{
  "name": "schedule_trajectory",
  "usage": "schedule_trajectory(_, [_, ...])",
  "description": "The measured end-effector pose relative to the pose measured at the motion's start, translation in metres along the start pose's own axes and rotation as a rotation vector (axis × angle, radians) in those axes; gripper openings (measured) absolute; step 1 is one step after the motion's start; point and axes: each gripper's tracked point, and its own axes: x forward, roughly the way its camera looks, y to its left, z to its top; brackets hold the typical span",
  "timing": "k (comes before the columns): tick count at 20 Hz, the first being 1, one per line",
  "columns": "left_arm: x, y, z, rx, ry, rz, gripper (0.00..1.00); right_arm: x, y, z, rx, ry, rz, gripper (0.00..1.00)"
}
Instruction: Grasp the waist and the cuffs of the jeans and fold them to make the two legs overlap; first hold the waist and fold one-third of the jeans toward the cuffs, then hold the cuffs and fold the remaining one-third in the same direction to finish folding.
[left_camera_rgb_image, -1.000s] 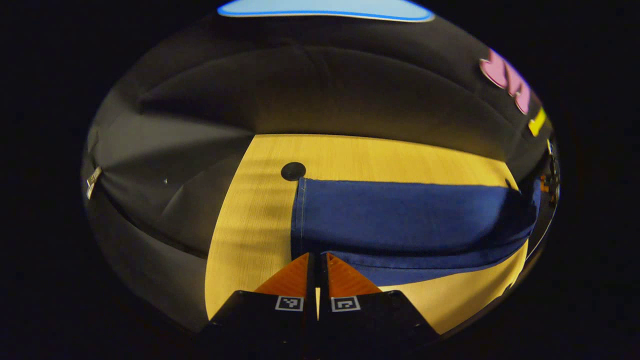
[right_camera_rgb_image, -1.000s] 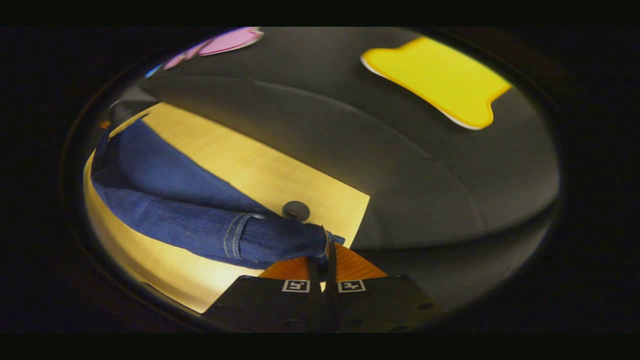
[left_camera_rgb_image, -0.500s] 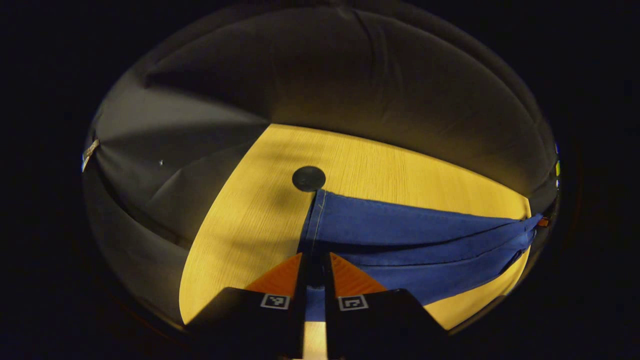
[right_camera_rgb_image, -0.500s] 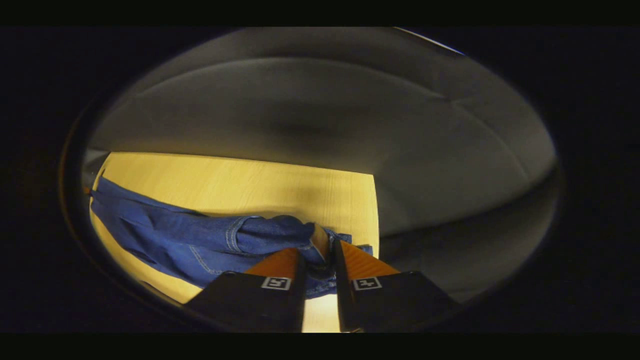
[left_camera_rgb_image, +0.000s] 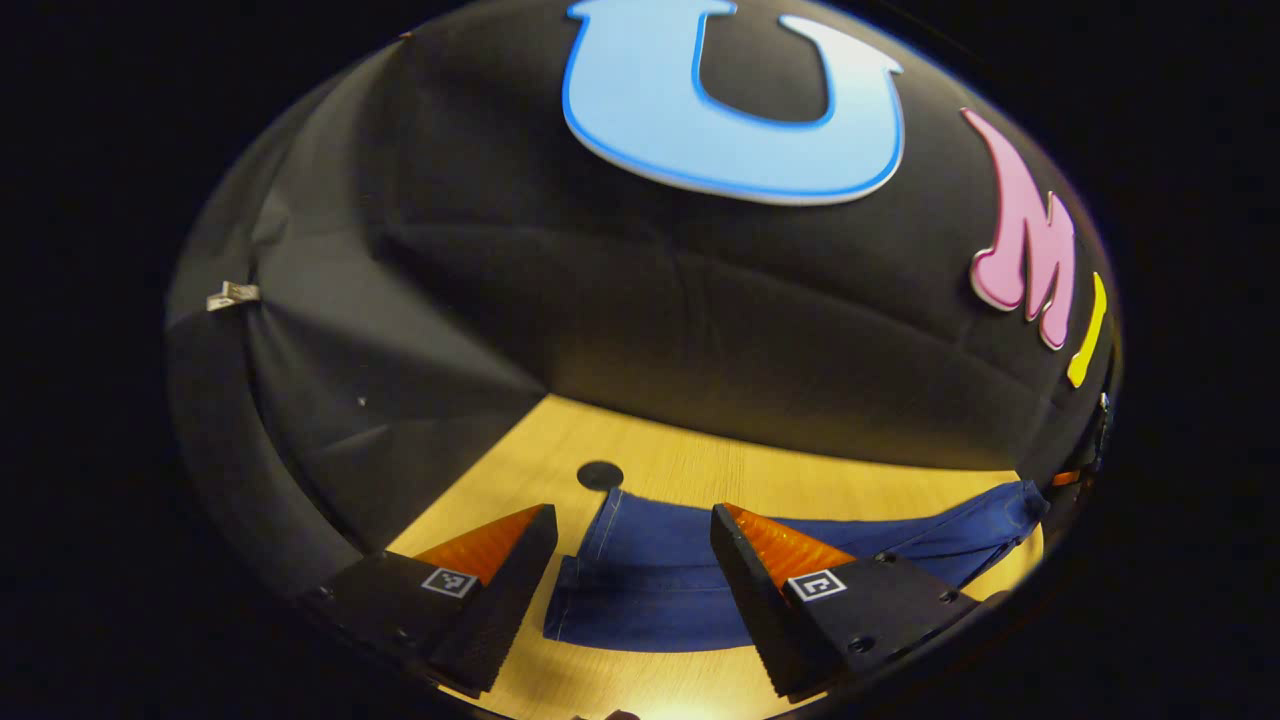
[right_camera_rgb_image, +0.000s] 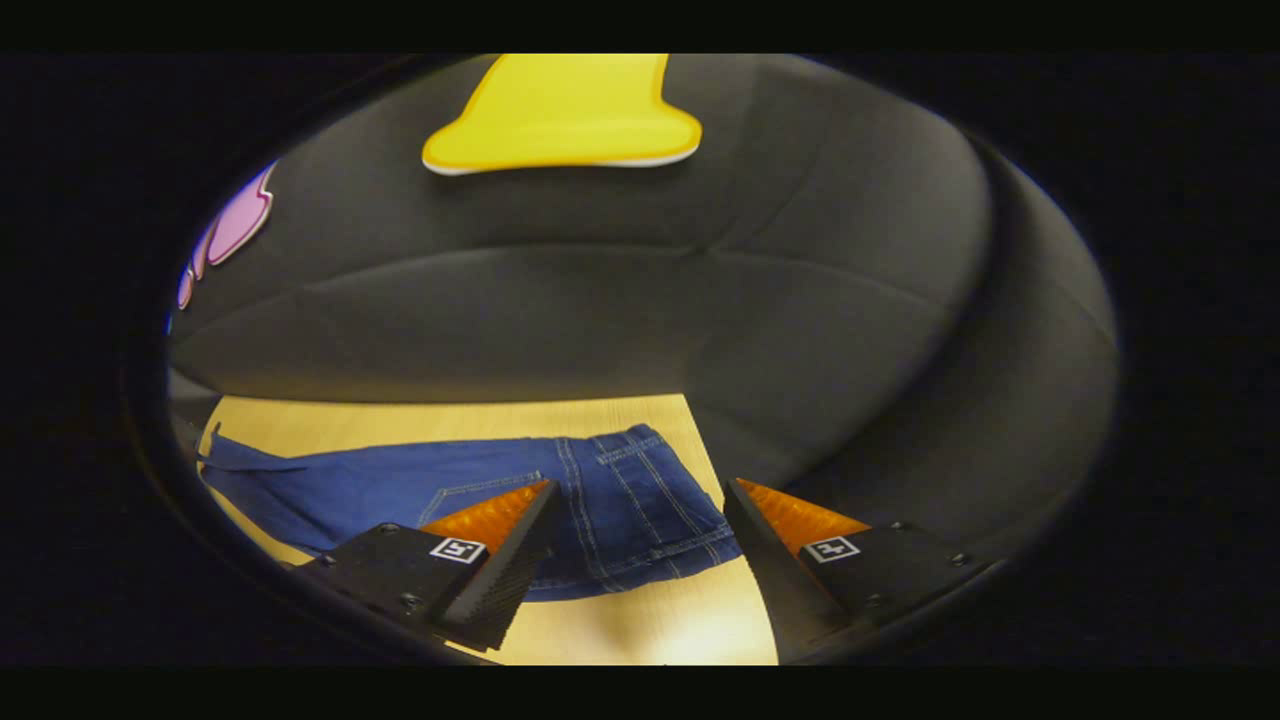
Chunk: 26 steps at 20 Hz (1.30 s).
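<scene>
Dark blue denim jeans (right_camera_rgb_image: 620, 500), matt woven cloth with paler stitched seams; pale yellow wooden table (left_camera_rgb_image: 700, 470), smooth with fine grain; black cloth booth wall (right_camera_rgb_image: 600, 300), matt and creased; orange ribbed finger pads (left_camera_rgb_image: 790, 545) on matt black plastic.

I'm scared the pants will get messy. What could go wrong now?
Both the left gripper and the right gripper are open above the jeans, holding nothing. The waist end lies close to the table edge, so a clumsy grab might drag it off. A pinch might also catch just one layer, spoiling the fold.
</scene>
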Motion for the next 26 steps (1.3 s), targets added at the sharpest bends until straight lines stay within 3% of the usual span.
schedule_trajectory(3, [-0.043, -0.008, 0.012, 0.053, -0.096, 0.017, 0.96, -0.003, -0.004, 0.002, 0.04, -0.081, -0.036, 0.99])
schedule_trajectory(7, [-0.104, -0.036, 0.031, 0.069, -0.193, -0.005, 0.97, 0.0, -0.011, -0.01, 0.084, -0.086, -0.066, 0.99])
schedule_trajectory(12, [-0.145, -0.084, 0.025, 0.009, -0.195, -0.073, 0.96, 0.018, -0.035, -0.046, 0.145, -0.061, -0.124, 0.96])
schedule_trajectory(13, [-0.149, -0.091, 0.024, 0.007, -0.191, -0.085, 0.96, 0.02, -0.039, -0.048, 0.148, -0.063, -0.13, 0.99])
schedule_trajectory(15, [-0.153, -0.11, 0.021, -0.021, -0.171, -0.121, 0.96, 0.027, -0.04, -0.059, 0.174, -0.04, -0.11, 0.91])
schedule_trajectory(16, [-0.154, -0.114, 0.019, -0.034, -0.162, -0.129, 0.96, 0.031, -0.039, -0.067, 0.175, -0.019, -0.105, 0.97])
schedule_trajectory(17, [-0.153, -0.12, 0.018, -0.043, -0.157, -0.136, 0.96, 0.035, -0.039, -0.075, 0.177, 0.003, -0.1, 0.89])
schedule_trajectory(18, [-0.152, -0.125, 0.017, -0.046, -0.154, -0.141, 0.96, 0.034, -0.039, -0.077, 0.178, 0.011, -0.098, 0.94])
schedule_trajectory(21, [-0.148, -0.14, 0.016, -0.036, -0.146, -0.162, 0.97, 0.045, -0.029, -0.081, 0.199, 0.009, -0.069, 0.87])
schedule_trajectory(22, [-0.148, -0.144, 0.012, -0.031, -0.141, -0.168, 0.96, 0.046, -0.026, -0.084, 0.198, 0.013, -0.06, 0.75])
schedule_trajectory(26, [-0.144, -0.161, -0.001, -0.033, -0.116, -0.188, 0.97, 0.05, -0.015, -0.084, 0.181, -0.014, 0.001, 0.56])
